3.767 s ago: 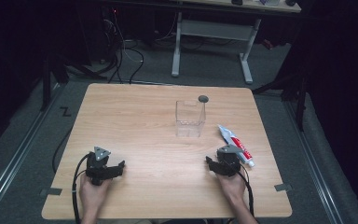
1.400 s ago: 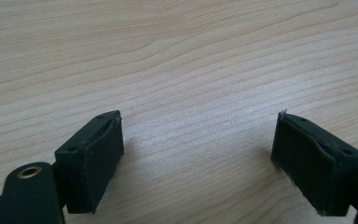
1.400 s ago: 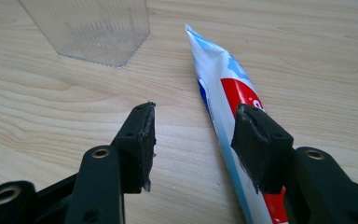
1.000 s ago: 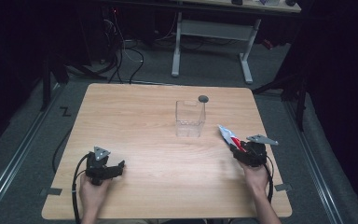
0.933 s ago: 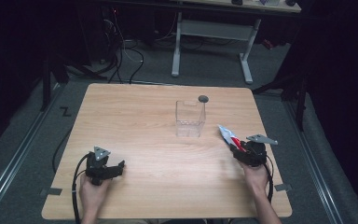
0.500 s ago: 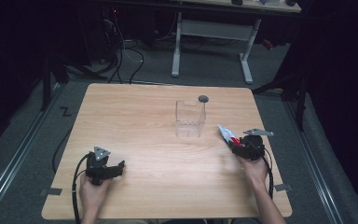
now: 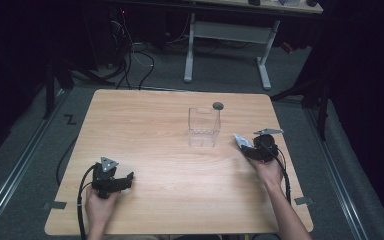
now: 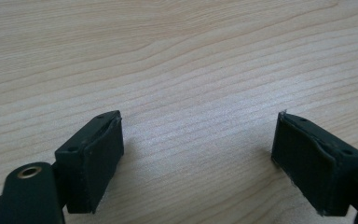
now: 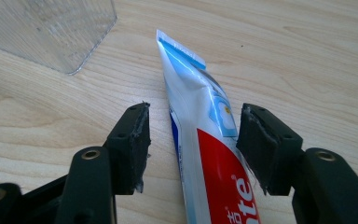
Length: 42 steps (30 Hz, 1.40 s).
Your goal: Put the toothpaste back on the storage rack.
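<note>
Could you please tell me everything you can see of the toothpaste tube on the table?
The toothpaste tube is a soft, glossy plastic tube, white with a blue stripe and a red panel bearing white lettering. Its flat crimped end, edged in blue, points towards the clear plastic container without touching it. It lies flat on the wooden table, near the right edge in the high view. The right gripper straddles it, jaws apart on either side and having just been opening; the right pad looks very close to the tube's edge.
</note>
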Available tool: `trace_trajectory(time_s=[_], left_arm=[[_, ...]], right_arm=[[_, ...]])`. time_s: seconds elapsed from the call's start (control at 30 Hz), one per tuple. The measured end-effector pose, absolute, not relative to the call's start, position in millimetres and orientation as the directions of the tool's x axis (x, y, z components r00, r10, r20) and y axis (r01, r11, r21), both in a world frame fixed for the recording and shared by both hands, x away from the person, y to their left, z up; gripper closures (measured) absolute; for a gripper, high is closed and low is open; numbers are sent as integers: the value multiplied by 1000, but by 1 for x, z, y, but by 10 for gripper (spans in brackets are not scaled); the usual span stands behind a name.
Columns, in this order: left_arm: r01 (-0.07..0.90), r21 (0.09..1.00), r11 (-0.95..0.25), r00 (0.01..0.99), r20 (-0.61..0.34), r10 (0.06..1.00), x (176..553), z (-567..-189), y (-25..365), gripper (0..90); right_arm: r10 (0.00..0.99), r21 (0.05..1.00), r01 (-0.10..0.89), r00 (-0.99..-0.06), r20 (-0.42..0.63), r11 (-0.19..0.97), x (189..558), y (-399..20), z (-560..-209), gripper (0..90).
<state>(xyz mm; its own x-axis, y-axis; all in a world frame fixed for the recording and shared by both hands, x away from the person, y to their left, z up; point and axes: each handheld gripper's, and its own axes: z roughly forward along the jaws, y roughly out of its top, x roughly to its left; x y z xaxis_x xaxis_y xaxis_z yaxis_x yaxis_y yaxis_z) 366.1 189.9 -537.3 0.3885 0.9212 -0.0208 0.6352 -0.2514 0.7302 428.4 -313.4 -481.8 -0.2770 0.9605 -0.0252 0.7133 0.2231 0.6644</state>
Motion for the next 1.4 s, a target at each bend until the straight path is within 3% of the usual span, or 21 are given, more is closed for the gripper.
trace_trajectory(time_s=[1.4], left_arm=[[635,730,-254,389,-17,921,366,-537,190,172]], right_arm=[[956,499,821,-285,-62,277,468,-304,-505,470]])
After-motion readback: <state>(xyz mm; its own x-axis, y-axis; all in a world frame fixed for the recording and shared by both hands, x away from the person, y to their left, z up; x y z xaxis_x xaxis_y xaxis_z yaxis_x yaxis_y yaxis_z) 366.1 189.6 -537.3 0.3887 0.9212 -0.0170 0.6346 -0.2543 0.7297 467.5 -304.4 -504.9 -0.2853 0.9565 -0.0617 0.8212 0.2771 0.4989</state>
